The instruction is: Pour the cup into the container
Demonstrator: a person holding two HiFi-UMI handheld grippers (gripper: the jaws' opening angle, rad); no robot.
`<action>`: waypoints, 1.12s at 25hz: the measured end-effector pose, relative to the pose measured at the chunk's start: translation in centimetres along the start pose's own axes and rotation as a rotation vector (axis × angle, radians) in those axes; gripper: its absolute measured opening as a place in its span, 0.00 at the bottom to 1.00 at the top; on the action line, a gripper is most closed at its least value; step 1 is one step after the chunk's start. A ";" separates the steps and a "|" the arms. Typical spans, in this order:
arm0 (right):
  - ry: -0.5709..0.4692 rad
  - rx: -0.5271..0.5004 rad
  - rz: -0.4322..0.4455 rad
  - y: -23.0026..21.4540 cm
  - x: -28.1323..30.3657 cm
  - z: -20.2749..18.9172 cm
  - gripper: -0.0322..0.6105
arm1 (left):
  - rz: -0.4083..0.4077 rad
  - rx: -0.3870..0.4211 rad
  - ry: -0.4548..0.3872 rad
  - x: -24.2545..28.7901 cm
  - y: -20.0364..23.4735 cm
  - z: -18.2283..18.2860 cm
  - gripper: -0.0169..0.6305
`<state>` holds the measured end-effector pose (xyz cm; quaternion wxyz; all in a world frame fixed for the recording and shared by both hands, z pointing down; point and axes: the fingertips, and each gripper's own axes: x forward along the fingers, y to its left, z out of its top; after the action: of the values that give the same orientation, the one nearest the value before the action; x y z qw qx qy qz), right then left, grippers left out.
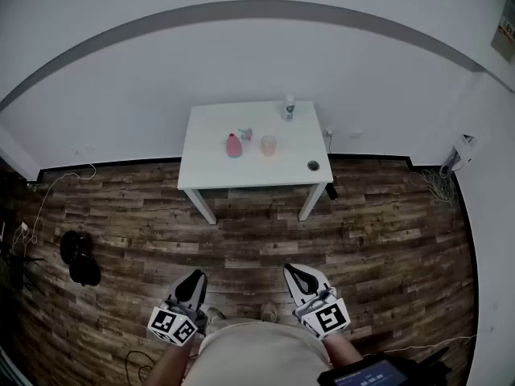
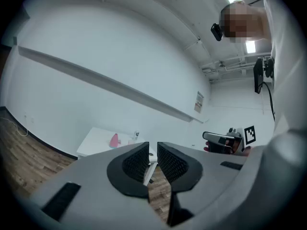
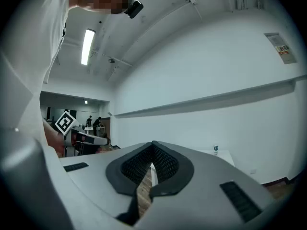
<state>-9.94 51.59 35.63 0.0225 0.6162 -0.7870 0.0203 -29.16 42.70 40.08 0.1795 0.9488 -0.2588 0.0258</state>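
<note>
Far ahead, a white table (image 1: 211, 167) carries a translucent pale cup (image 1: 268, 145) and, to its left, a pink container (image 1: 233, 145) with a small grey item (image 1: 246, 133) behind it. Both grippers hang low near the person's body, well short of the table. My left gripper (image 1: 195, 278) has its jaws a narrow gap apart with nothing between them (image 2: 153, 150). My right gripper (image 1: 296, 273) is shut and empty, its pads meeting at the tips (image 3: 152, 150). In the left gripper view the pink container (image 2: 114, 140) shows small on the table.
A small bottle (image 1: 288, 108) stands at the table's back edge and a dark round item (image 1: 313, 166) lies near its front right corner. Wooden floor lies between me and the table. A black bag (image 1: 79, 257) sits on the floor at left; cables (image 1: 438, 185) lie at right.
</note>
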 end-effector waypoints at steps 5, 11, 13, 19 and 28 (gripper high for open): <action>-0.010 0.007 0.005 -0.5 -0.4 0.0 0.05 | 0.002 -0.003 -0.003 0.3 -0.5 -0.4 0.10; 0.008 0.007 -0.011 -1.2 -1.3 -0.5 0.07 | 0.003 -0.007 -0.001 0.7 -1.5 -0.3 0.10; -0.008 0.031 0.007 -1.1 -1.8 -0.3 0.11 | -0.003 -0.008 -0.001 0.7 -1.9 -0.6 0.10; -0.031 0.049 0.023 -1.3 -4.0 -0.3 0.16 | 0.001 -0.016 0.006 0.5 -3.3 -1.4 0.11; -0.029 0.033 0.048 -1.5 -5.8 -1.1 0.17 | 0.016 -0.029 0.005 0.0 -4.9 -2.4 0.13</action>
<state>-7.12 56.93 36.37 0.0004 0.5978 -0.8012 0.0251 -26.63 47.50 40.69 0.1937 0.9439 -0.2663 0.0259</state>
